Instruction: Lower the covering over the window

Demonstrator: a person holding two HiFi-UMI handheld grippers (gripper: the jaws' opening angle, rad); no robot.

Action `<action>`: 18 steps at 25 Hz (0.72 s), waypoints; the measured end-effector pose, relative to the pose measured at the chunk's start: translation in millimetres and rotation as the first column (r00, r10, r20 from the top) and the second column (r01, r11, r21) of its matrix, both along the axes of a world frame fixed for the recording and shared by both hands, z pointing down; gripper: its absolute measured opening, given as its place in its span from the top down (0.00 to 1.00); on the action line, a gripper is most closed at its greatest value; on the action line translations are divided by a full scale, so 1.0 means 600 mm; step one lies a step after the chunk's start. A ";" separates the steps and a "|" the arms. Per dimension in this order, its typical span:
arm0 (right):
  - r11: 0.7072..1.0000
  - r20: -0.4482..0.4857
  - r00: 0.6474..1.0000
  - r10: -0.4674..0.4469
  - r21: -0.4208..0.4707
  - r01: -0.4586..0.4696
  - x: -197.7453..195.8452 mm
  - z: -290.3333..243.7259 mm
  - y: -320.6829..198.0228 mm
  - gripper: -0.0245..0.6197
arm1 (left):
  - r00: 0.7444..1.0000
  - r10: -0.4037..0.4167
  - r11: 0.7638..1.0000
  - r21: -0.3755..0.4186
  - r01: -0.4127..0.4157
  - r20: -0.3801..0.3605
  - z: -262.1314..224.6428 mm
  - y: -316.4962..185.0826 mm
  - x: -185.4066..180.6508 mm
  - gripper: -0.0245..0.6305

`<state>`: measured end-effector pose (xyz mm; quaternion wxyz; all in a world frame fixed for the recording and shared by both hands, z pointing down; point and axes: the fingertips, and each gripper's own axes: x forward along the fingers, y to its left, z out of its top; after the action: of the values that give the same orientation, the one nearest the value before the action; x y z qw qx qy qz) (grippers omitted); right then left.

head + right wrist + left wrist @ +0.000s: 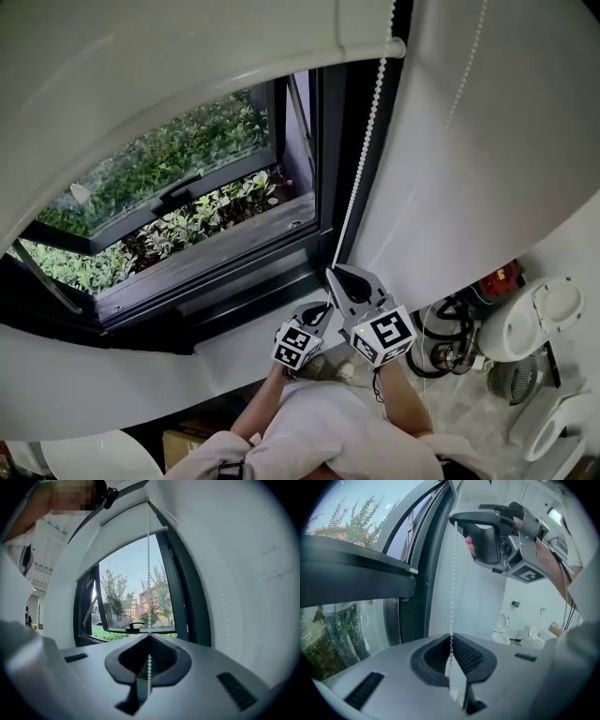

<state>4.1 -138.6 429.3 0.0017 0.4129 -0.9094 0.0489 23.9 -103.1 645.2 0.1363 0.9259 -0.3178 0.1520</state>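
A white roller blind point(169, 84) hangs rolled partway down over the dark-framed window point(216, 253); its bottom bar point(136, 532) shows in the right gripper view. A white bead chain point(361, 159) drops from the blind's end beside the frame. My right gripper point(331, 272) is shut on the chain point(148, 573), which runs on between its jaws point(149, 637). Just below, my left gripper point(325, 307) is shut on the same chain point(452, 583), with a white tag point(457, 684) hanging inside the jaws point(451, 641). The right gripper point(457, 521) sits directly above the left.
The window sash point(187, 192) is tilted open outward, with green plants point(178, 155) outside. A white wall point(450, 187) stands right of the frame. Hoses point(450, 342) and white appliances point(539, 323) lie at lower right. A toilet point(502, 631) stands far back.
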 end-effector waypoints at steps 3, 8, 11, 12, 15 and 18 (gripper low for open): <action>1.000 -0.010 1.000 0.004 -0.027 -0.004 0.003 0.019 0.000 0.97 | 1.000 -0.003 1.000 -0.022 0.003 0.005 0.018 0.004 0.001 0.93; 0.998 -0.019 1.000 0.003 -0.066 -0.004 0.005 0.050 0.001 0.97 | 1.000 0.000 0.999 -0.051 0.000 0.013 0.046 0.011 0.005 0.93; 0.997 -0.025 1.000 0.000 -0.081 -0.002 0.005 0.064 0.003 0.97 | 1.000 -0.001 0.998 -0.065 0.002 0.019 0.060 0.013 0.004 0.93; 0.996 -0.028 1.000 -0.001 -0.086 -0.001 0.005 0.068 0.004 0.97 | 1.000 -0.001 0.998 -0.070 0.002 0.021 0.065 0.014 0.004 0.93; 0.995 -0.037 0.999 -0.009 -0.104 0.005 0.003 0.083 0.007 0.97 | 1.000 0.000 0.996 -0.084 0.003 0.030 0.079 0.017 0.004 0.93; 0.992 -0.045 0.999 -0.019 -0.129 0.013 0.001 0.100 0.009 0.97 | 0.999 0.005 0.995 -0.103 0.000 0.045 0.096 0.022 0.005 0.93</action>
<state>4.5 -133.0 489.6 0.0496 0.4057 -0.9074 0.0977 26.7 -89.7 702.9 0.1766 0.9143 -0.3113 0.1893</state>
